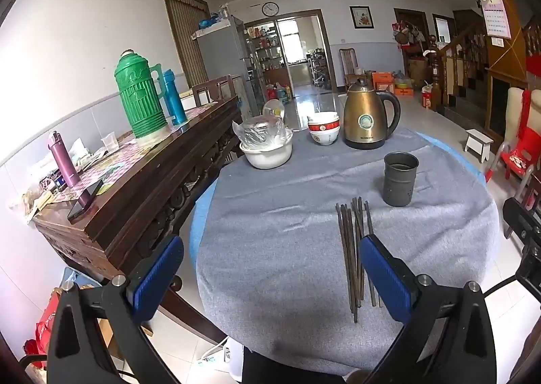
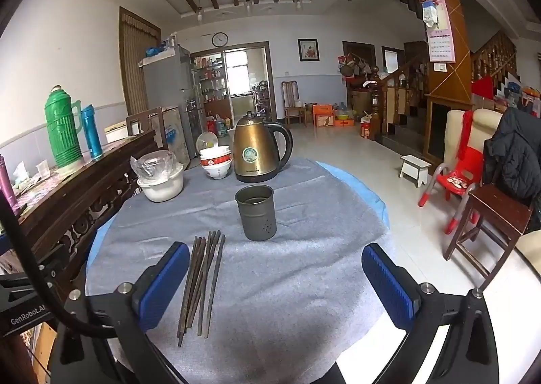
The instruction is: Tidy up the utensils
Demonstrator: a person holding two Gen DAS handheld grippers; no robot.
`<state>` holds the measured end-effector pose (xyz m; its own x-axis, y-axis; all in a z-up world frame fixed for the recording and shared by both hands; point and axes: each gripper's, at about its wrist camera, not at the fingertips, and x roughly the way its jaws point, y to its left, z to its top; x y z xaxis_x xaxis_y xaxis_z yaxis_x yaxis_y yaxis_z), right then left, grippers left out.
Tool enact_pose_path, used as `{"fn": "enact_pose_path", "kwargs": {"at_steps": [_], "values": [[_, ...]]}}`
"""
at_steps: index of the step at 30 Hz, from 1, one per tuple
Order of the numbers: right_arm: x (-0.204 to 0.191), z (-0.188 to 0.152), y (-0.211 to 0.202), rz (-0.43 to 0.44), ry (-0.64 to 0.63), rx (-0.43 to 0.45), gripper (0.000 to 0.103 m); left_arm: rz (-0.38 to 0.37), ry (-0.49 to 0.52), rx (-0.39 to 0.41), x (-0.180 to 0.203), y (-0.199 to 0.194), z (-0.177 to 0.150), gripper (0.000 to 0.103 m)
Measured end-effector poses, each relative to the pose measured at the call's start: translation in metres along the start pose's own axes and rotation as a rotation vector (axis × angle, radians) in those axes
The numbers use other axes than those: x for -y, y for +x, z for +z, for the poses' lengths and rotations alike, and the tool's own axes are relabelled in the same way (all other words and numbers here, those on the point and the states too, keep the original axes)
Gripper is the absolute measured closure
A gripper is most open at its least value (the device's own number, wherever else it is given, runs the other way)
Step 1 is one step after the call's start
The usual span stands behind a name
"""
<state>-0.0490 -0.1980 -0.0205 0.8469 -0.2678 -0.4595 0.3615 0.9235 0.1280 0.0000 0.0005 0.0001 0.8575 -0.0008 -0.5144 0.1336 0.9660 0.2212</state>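
Several dark chopsticks [image 1: 355, 248] lie in a loose bundle on the grey cloth of the round table [image 1: 270, 231]; they also show in the right wrist view [image 2: 203, 279]. A dark metal utensil cup [image 1: 399, 178] stands upright just beyond them, and shows empty in the right wrist view [image 2: 256, 213]. My left gripper [image 1: 270, 279] is open above the table's near edge, its right finger beside the chopsticks. My right gripper [image 2: 275, 286] is open and empty, its left finger beside the chopsticks.
A bronze kettle [image 1: 368, 116], stacked bowls [image 1: 323, 128] and a white bowl holding bagged items [image 1: 265, 147] stand at the table's far side. A dark wooden sideboard [image 1: 135, 187] with flasks is on the left. Chairs [image 2: 490, 215] stand on the right.
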Motion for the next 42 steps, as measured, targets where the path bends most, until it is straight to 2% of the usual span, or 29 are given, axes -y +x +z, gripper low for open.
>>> {"fn": "enact_pose_path", "kwargs": {"at_steps": [25, 32, 42], "values": [[-0.014, -0.002, -0.001, 0.009, -0.024, 0.0, 0.0, -0.003, -0.046, 0.018, -0.008, 0.003, -0.004, 0.0], [-0.018, -0.005, 0.001, 0.01, -0.028, -0.005, 0.0, 0.012, -0.02, 0.006, -0.008, 0.003, -0.005, 0.0], [-0.019, -0.007, 0.009, 0.012, -0.041, -0.018, 0.0, 0.004, -0.052, 0.041, -0.012, 0.011, -0.004, 0.0]]}}
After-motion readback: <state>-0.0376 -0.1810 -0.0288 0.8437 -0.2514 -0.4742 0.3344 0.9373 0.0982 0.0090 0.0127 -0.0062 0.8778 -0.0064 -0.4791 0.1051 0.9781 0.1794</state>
